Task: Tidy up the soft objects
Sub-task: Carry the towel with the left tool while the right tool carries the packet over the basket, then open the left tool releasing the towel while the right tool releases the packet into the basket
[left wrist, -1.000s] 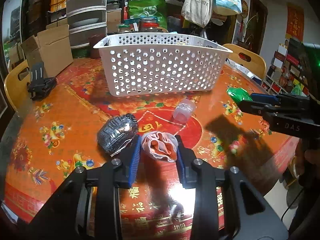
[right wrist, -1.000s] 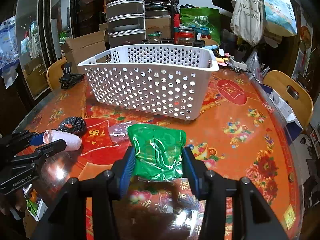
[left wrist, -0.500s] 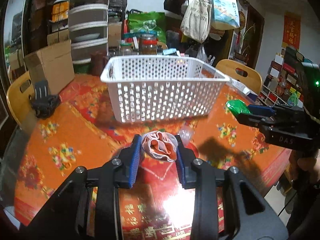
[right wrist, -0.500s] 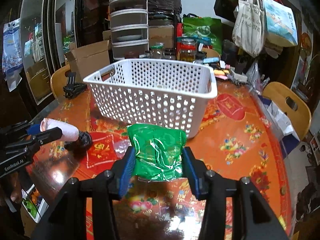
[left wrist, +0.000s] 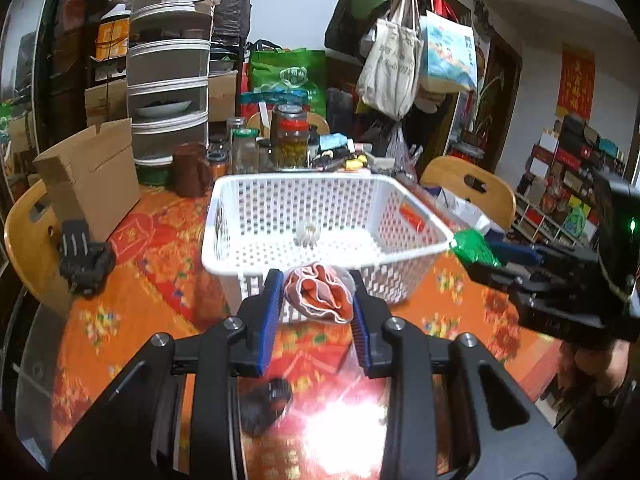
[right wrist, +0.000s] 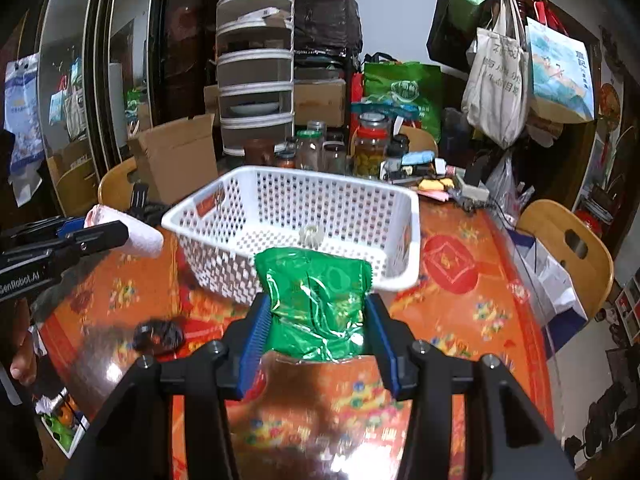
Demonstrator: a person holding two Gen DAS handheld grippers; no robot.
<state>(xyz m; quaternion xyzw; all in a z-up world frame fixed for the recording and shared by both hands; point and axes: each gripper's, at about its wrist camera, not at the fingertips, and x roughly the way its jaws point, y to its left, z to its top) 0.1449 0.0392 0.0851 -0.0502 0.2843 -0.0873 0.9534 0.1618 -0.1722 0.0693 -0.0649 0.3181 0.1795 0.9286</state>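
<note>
My left gripper (left wrist: 316, 300) is shut on a rolled pink and orange cloth (left wrist: 320, 294), held in the air just before the near rim of the white perforated basket (left wrist: 280, 268). My right gripper (right wrist: 316, 316) is shut on a green foil pouch (right wrist: 316, 300), also raised near the basket's (right wrist: 396, 280) front rim. The cloth shows in the right wrist view (right wrist: 136, 236) at the left, and the pouch in the left wrist view (left wrist: 474, 248) at the right. A small white object (left wrist: 307, 233) lies inside the basket. A dark rolled item (right wrist: 158, 334) lies on the table.
The round table has a red and orange patterned top (left wrist: 160, 280). Glass jars (left wrist: 290, 140), a cardboard box (left wrist: 92, 176) and a black clip (left wrist: 84, 260) stand behind and left of the basket. Wooden chairs (right wrist: 568, 248) ring the table.
Both grippers have risen from the table with their loads and moved toward the basket, so I now look down into it. The dark rolled item stays on the table below.
</note>
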